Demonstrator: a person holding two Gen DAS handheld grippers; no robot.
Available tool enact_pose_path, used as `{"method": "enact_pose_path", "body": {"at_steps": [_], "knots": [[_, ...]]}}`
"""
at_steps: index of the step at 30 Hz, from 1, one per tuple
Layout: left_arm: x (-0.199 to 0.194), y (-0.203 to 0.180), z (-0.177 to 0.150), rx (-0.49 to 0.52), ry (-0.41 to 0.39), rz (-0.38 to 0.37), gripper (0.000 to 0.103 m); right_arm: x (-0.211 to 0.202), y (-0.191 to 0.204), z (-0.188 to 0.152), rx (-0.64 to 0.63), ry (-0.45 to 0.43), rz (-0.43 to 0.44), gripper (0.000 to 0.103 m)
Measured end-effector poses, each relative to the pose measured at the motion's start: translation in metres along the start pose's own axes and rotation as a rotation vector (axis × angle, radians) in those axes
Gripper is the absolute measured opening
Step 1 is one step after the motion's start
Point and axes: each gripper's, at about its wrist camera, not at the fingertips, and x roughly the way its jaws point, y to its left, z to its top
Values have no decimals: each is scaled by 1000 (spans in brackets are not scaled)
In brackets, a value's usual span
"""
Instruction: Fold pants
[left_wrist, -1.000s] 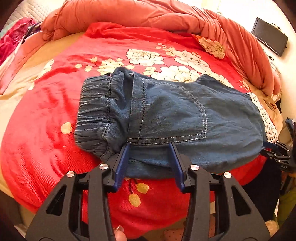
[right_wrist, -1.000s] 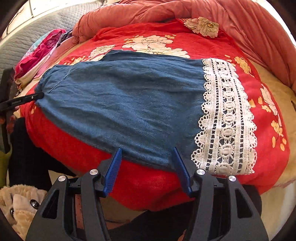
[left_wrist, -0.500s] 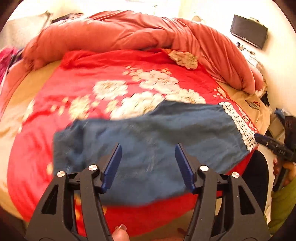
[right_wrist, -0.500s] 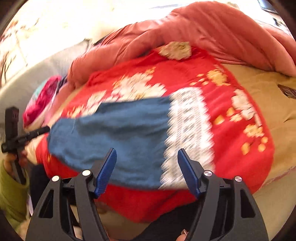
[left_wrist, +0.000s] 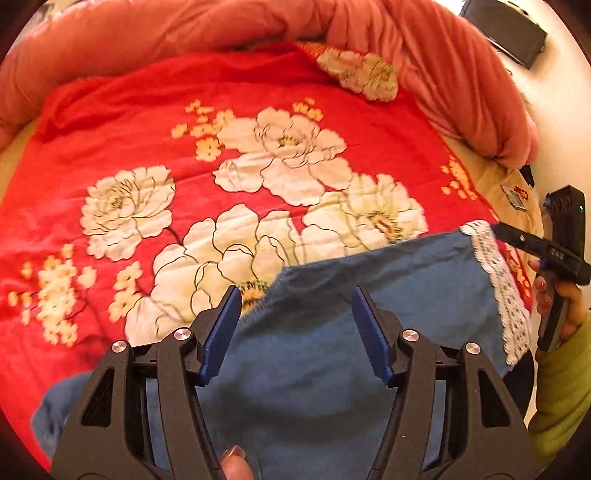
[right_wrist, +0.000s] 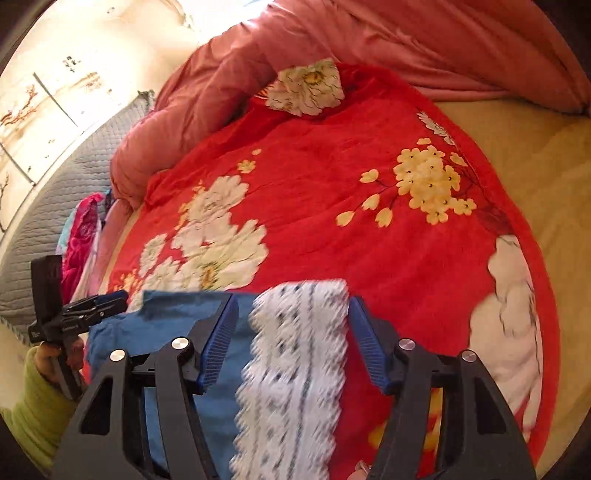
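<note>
Both claws released above the pants

Our left gripper (left_wrist: 291, 325) and right gripper (right_wrist: 290, 332) gape empty over the blue pants (left_wrist: 332, 369) (lace hem (right_wrist: 295, 362) rightward), which lie on the red blanket's (left_wrist: 258, 110) near edge; we should pinch both layers squarely.

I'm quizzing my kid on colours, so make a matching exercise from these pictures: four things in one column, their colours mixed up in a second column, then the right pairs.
Things:
1. pants
2. lace trim
3. blanket
4. sleeve

Colours:
A. red with white flowers
B. lime green
C. blue
D. white

Pairs: 1-C, 2-D, 3-A, 4-B
</note>
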Motion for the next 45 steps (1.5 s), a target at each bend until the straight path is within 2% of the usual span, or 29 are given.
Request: {"method": "enact_pose_path", "body": {"at_steps": [3, 6, 11, 12, 14, 16, 19, 22, 26, 28, 30, 33, 35, 39, 40, 41, 42, 44, 45], "knots": [[16, 11, 2, -10, 33, -41, 54, 21, -15, 7, 15, 60, 2, 56], [32, 16, 1, -20, 71, -139, 54, 29, -15, 5, -14, 87, 32, 54], [49, 14, 2, -11, 86, -153, 54, 36, -2, -4, -70, 117, 88, 29], [50, 15, 3, -29, 89, -180, 51, 35, 0, -5, -76, 110, 90, 28], [49, 19, 3, -77, 96, -256, 13, 28, 7, -9, -115, 71, 85, 25], [48, 19, 1, -91, 95, -278, 6, 19, 13, -10, -147, 29, 88, 23], [30, 7, 0, -23, 33, -248, 4, -3, 27, -8, -199, -63, 108, 23], [9, 2, 10, -15, -50, -215, 4, -22, 43, 4, -273, -127, 87, 22], [6, -6, 25, 22, -94, -134, 3, -15, 51, 25, -322, -130, 23, 22], [20, -6, 28, 19, -74, -89, 3, 2, 51, 32, -342, -102, -20, 22], [36, -2, 27, 21, -52, -55, 4, 26, 43, 34, -330, -33, -64, 23], [55, 4, 19, 19, -20, -20, 7, 54, 32, 27, -322, 38, -126, 24], [60, 8, 15, 13, -26, -27, 9, 67, 29, 19, -342, 70, -185, 29], [62, 21, 15, -43, -34, -86, 10, 68, 24, 18, -323, 60, -226, 45], [61, 23, 15, -52, -39, -91, 13, 67, 24, 18, -324, 54, -247, 54], [57, 25, 14, -65, -45, -87, 15, 64, 24, 18, -318, 42, -275, 59], [54, 26, 13, -74, -49, -83, 17, 59, 23, 17, -308, 28, -288, 59], [42, 31, 8, -94, -55, -67, 35, 40, 21, 15, -278, -18, -277, 59], [37, 32, 5, -102, -58, -53, 36, 27, 20, 13, -258, -48, -262, 59]]}}
